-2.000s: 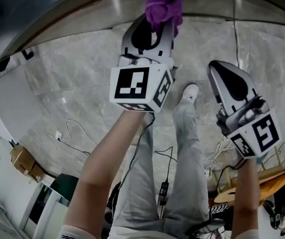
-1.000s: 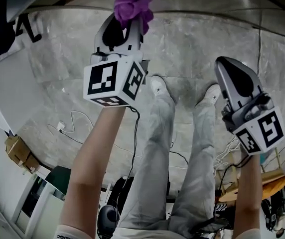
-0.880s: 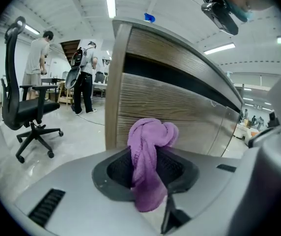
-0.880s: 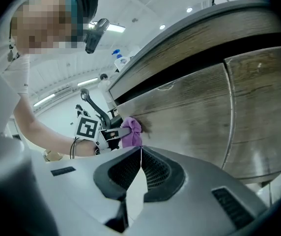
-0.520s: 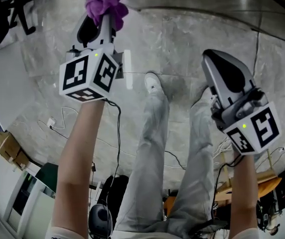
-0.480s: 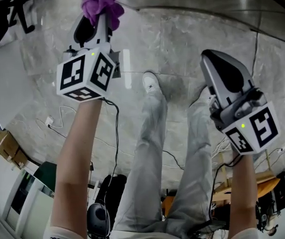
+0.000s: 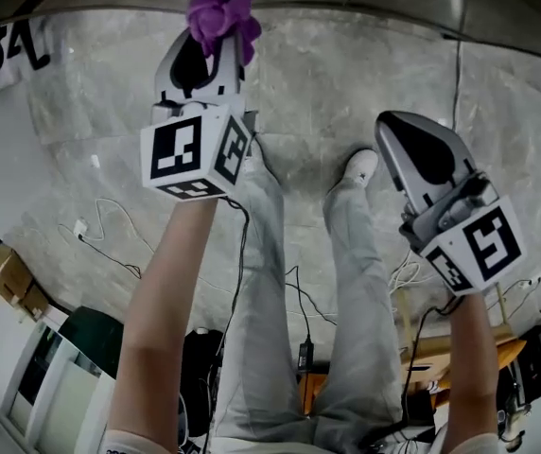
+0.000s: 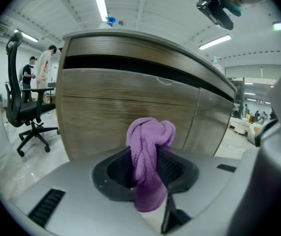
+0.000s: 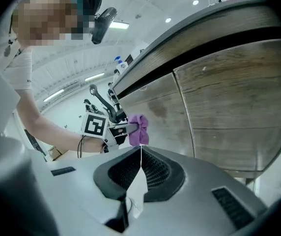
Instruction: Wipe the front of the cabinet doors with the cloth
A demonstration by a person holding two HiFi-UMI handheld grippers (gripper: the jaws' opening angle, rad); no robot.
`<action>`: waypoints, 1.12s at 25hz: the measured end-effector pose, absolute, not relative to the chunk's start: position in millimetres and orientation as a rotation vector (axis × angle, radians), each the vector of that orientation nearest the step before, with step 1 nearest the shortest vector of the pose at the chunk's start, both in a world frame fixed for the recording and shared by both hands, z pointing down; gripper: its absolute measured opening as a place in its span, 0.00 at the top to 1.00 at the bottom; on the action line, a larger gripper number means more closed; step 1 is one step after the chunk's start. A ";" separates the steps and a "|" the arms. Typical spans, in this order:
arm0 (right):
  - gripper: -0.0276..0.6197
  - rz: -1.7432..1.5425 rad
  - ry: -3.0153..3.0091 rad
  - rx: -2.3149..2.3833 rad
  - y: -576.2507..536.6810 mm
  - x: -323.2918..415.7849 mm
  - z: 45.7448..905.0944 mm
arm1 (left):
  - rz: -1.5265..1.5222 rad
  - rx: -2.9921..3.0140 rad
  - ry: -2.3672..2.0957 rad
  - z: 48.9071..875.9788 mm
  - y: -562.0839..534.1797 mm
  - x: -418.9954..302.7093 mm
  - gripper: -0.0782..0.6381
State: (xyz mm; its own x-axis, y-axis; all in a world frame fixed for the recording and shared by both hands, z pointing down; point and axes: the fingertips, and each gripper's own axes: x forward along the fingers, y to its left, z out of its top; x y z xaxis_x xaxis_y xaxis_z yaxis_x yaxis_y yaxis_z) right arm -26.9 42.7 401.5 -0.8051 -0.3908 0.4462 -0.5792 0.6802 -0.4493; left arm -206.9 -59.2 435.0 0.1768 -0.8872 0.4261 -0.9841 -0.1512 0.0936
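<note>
Well, the purple cloth (image 8: 148, 132) is fuzzy terry, twisted into a rope w/ a knotted bulb at one end. Its long axis runs along the left gripper (image 8: 153, 156) jaws, bulb end out past the tips twd the wood cabinet door (image 8: 101, 117). Jaws are clamped on its tail. Right gripper (image 9: 140, 149) is pinched together, empty.

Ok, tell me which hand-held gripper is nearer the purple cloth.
Left. The left hand-held gripper is shut on the purple cloth, which bunches up past its tips. The right hand-held gripper is shut with nothing in it, off to the cloth's right and apart from it.
</note>
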 end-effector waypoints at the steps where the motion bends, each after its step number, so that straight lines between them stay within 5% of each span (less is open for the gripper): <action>1: 0.91 0.840 -2.577 0.762 44.9 -15.4 401.5 | 0.366 2.127 -1.749 436.5 -60.7 -185.7 0.73; 12: 0.91 0.838 -2.522 0.926 30.9 58.3 447.9 | 0.300 2.216 -1.586 482.4 -99.6 -62.2 0.73; 28: 0.91 0.789 -2.556 1.158 -21.1 -10.9 462.6 | 0.347 2.394 -1.532 490.6 -114.5 -107.1 0.73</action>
State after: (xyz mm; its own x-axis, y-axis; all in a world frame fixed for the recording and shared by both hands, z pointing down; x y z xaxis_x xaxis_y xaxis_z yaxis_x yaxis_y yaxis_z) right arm -10.9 -21.1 462.6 -0.6631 -0.6268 0.4093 -0.7484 0.5439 -0.3795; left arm -107.1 -114.5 490.6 0.4096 -0.8441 0.3459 -0.9108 -0.4001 0.1022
